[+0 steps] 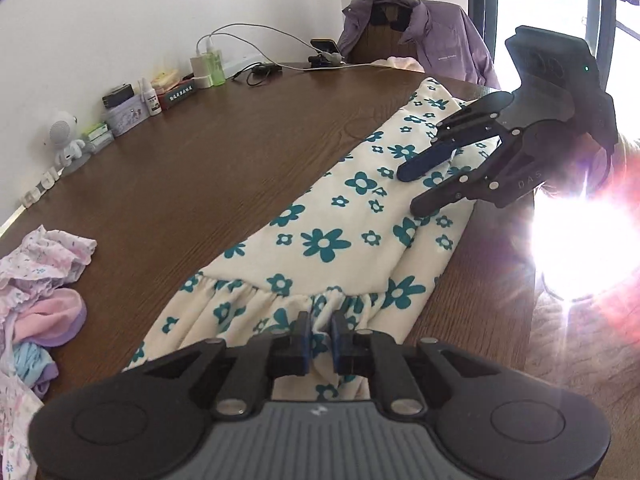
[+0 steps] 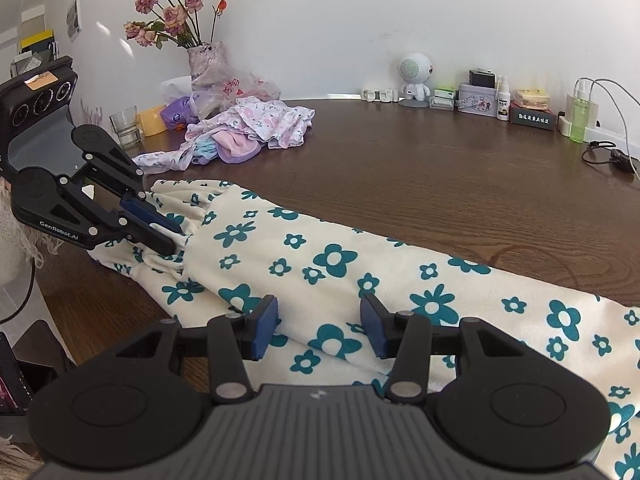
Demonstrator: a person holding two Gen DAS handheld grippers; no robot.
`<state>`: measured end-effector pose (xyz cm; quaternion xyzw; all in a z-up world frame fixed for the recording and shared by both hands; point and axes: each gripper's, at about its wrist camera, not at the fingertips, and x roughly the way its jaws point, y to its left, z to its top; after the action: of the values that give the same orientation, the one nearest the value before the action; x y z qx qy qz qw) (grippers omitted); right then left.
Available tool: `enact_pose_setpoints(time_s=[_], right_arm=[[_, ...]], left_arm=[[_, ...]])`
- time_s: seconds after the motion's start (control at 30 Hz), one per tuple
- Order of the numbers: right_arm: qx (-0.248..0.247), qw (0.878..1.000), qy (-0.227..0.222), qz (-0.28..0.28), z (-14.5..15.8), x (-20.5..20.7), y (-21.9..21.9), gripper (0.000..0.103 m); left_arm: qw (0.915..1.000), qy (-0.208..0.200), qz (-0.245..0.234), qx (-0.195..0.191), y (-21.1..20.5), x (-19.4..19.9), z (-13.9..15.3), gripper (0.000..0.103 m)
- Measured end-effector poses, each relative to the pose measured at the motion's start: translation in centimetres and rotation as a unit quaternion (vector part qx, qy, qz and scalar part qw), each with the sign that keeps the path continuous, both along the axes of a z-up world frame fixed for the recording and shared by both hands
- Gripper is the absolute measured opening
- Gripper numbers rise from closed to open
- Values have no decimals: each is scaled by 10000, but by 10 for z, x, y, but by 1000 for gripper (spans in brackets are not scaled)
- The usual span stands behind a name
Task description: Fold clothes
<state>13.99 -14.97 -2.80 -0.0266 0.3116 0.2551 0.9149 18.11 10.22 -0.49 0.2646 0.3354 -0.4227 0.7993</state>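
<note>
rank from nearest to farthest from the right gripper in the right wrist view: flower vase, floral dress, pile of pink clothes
1. floral dress, directly under the right gripper
2. pile of pink clothes, mid-table, left
3. flower vase, by the wall, behind the pile

dress (image 2: pixel 360 272) cut off at right edge

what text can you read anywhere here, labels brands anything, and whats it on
"GenRobot.AI": on the side of the left tool.
"DAS": part of a word on the right tool, the rest hidden.
Dark sign by the wall: pale characters, too small to read.
Purple jacket: small chest print, blurred.
Plastic bag: red print, unreadable.
</note>
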Motion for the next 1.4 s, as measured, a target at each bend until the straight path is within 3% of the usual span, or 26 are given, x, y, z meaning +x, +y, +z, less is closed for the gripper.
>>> enact_pose_setpoints(time_s=[0.33,0.57,0.63,0.7,0.77,0.8,0.93,1.03,1.23,1.27,1.33,1.4], right_arm=[[-82,9999,-121,58,-2,-5,0,46],[-95,9998,-154,90,-2,-5,0,47],[164,9998,-125,18,1,-7,-6,47],[468,9987,-172,-142,5,-13,-17,51],[712,9965,-264,-349,10,-22,-29,56],[700,9959,-309,-479,13,-26,-35,58],[643,9921,-372,-1011,22,-45,-63,70],[648,9851,-392,-1543,26,-61,-90,75],[860,9519,-584,-2882,29,-96,-157,77],[877,9455,-573,-3082,27,-100,-167,77],[920,9323,-541,-3456,22,-106,-187,77],[1016,9242,-386,-3661,13,-109,-203,77]], left_arm=[[9972,140,599,-419,43,-4,-5,9],[9918,131,1167,-500,67,-14,2,12],[9868,-120,1446,-713,71,-23,11,27],[9786,-505,1680,-1074,72,-34,21,70],[9694,-742,1845,-1443,66,-42,29,89],[9664,-796,1869,-1578,59,-44,32,89],[9684,-766,1593,-1758,16,-42,33,90],[9744,-764,1092,-1811,-23,-41,28,90],[9825,-814,185,-1663,-111,-41,19,87],[9838,-800,25,-1605,-126,-40,16,82],[9867,-680,-322,-1442,-156,-38,10,61],[9890,-585,-586,-1227,-186,-35,2,33]])
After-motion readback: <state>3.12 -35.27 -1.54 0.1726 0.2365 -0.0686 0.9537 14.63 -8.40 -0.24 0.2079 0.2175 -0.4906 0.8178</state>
